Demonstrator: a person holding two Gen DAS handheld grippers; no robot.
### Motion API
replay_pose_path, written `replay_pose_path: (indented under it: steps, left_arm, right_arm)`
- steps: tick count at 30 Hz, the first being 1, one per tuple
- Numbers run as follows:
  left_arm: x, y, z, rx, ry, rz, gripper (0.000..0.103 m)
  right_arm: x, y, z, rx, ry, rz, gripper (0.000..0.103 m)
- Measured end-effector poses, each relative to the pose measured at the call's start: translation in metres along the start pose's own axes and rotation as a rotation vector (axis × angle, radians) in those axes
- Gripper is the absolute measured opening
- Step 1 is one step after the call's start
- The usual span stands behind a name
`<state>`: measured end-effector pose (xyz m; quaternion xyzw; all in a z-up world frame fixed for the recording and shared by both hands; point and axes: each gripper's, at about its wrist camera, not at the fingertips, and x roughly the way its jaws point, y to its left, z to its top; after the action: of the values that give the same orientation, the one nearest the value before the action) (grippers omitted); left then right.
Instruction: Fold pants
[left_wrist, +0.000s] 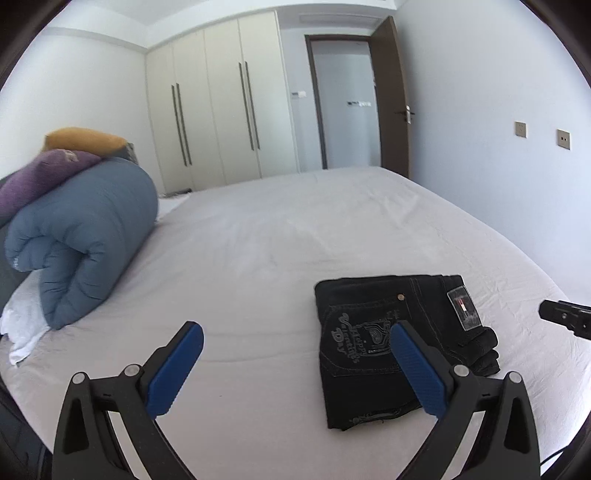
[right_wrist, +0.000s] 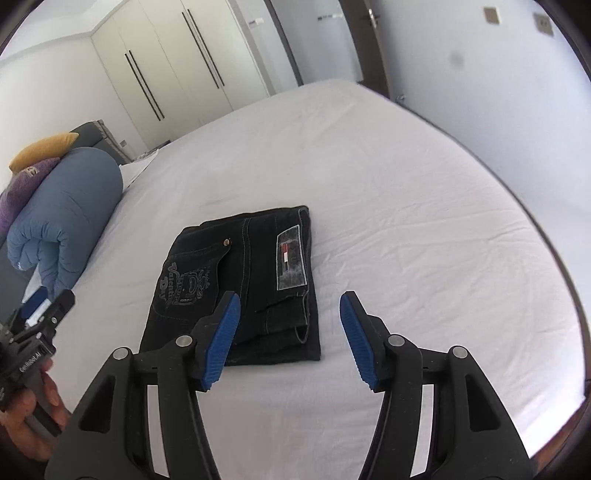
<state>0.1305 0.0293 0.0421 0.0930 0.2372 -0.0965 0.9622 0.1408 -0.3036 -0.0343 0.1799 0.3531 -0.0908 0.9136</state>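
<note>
Left wrist view: left gripper (left_wrist: 295, 341), ribbed blue fingers (left_wrist: 177, 365) spread wide, empty; folded black denim pants (left_wrist: 373, 350) on white bed (left_wrist: 258, 240), behind right finger.
Right wrist view: right gripper (right_wrist: 290, 314) wide, empty; pants (right_wrist: 236, 280) rectangular, behind left finger, near the bed's near edge.

Left tool (left_wrist: 295, 334) agape; right tool (right_wrist: 290, 304) agape, both unladen.

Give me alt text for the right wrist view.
Folded black pants lie flat on a white bed, with the open right gripper hovering just above their near edge. A rolled blue duvet sits at left, near the left gripper.
</note>
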Motion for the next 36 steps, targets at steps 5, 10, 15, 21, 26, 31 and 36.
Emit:
replay_pose_path:
  steps: [5, 10, 15, 21, 26, 31, 36]
  left_arm:
    - [-0.089, 0.004, 0.008, 0.025, -0.156, 0.114, 0.103]
    - [-0.153, 0.022, 0.027, -0.093, -0.230, -0.035, 0.103]
    - [-0.176, 0.026, 0.049, -0.036, -0.193, -0.010, 0.103]
    - [-0.186, 0.028, 0.064, 0.039, -0.152, -0.021, 0.103]
    - [-0.180, 0.018, 0.055, 0.010, -0.020, -0.038, 0.103]
    - [-0.159, 0.001, 0.028, -0.060, 0.119, -0.116, 0.103]
    - [-0.146, -0.004, 0.012, -0.078, 0.191, -0.098, 0.103]
  right_arm:
    - [-0.089, 0.043, -0.023, -0.102, -0.228, -0.086, 0.080]
    - [-0.168, 0.068, -0.032, -0.192, -0.464, -0.127, 0.102]
    - [-0.203, 0.087, -0.029, -0.236, -0.455, -0.090, 0.102]
    - [-0.229, 0.105, -0.031, -0.232, -0.369, -0.088, 0.102]
    - [-0.243, 0.111, -0.029, -0.181, -0.295, -0.030, 0.102]
    - [-0.250, 0.121, -0.030, -0.205, -0.235, -0.071, 0.102]
    - [-0.244, 0.114, -0.031, -0.159, -0.178, -0.146, 0.102]
